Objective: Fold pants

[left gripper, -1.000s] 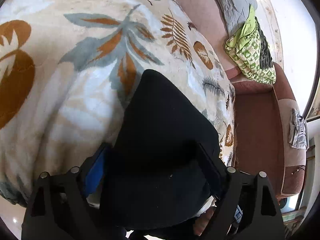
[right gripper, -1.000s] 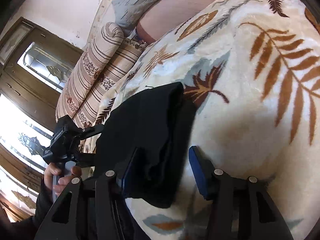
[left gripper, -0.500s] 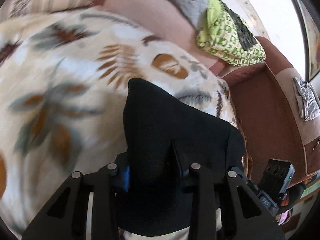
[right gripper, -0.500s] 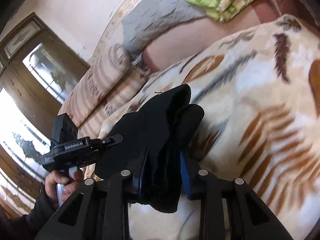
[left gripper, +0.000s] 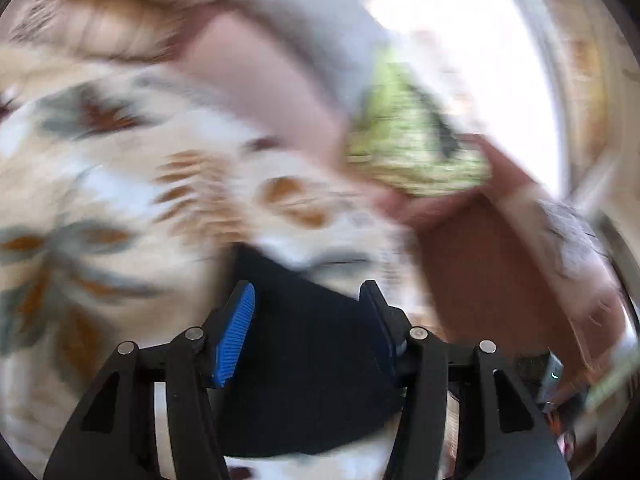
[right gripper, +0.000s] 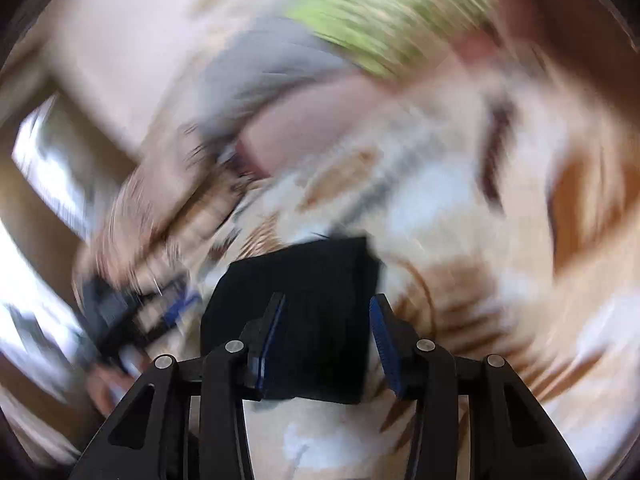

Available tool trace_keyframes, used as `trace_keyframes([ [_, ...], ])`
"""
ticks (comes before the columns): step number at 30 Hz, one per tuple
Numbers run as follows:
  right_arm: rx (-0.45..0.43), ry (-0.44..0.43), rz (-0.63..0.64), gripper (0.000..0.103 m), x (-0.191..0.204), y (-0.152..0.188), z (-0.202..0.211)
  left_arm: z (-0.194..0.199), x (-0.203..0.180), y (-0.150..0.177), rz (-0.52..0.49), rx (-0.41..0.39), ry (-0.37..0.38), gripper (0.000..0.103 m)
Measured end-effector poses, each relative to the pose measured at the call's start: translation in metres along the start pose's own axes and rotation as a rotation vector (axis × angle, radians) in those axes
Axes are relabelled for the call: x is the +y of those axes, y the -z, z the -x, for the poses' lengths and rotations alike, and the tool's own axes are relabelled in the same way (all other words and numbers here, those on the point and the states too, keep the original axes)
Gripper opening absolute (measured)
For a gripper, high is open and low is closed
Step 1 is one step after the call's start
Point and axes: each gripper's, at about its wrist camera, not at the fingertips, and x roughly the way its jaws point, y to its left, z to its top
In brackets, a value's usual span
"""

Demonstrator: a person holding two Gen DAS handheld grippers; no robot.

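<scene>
The black pants (left gripper: 312, 344) lie folded in a compact bundle on a leaf-patterned blanket (left gripper: 120, 168). My left gripper (left gripper: 308, 304) is over their near part. Its jaws are opening, the cloth lies between them, and the blue pads do not press on it. In the right wrist view the same pants (right gripper: 316, 276) show as a squarish black packet on the blanket (right gripper: 460, 208). My right gripper (right gripper: 326, 312) straddles the packet's near edge. Its jaws are opening too, with a gap between the right pad and the cloth. Both views are heavily blurred.
A green patterned cloth (left gripper: 408, 148) rests on the pink and brown sofa back beyond the blanket, also visible as a green cloth (right gripper: 380, 16) in the right view. A striped bolster (right gripper: 168, 208) lies at the left. The other gripper, held in a hand (right gripper: 116, 320), shows blurred at the lower left.
Half a second ago both grippers were shut on the black pants; now both pairs of jaws have parted and let go. Both cameras have swung and risen, smearing the scene.
</scene>
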Motion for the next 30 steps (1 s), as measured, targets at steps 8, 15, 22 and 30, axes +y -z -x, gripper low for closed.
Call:
trace_keyframes([
  [8,0.264,0.165,0.290,0.008,0.040,0.035,-0.058,-0.049,-0.007,0.050,-0.106,0.329,-0.180,0.024],
  [15,0.252,0.100,0.209,0.008,0.024,0.031,-0.049,-0.040,-0.010,0.043,-0.112,0.288,-0.166,0.023],
  [22,-0.067,0.158,0.201,0.015,0.024,-0.021,-0.038,-0.056,-0.029,-0.011,-0.176,0.129,-0.162,0.031],
  [30,0.168,0.308,0.142,0.013,-0.002,-0.019,-0.121,-0.100,0.005,0.001,-0.150,0.224,-0.285,0.031],
])
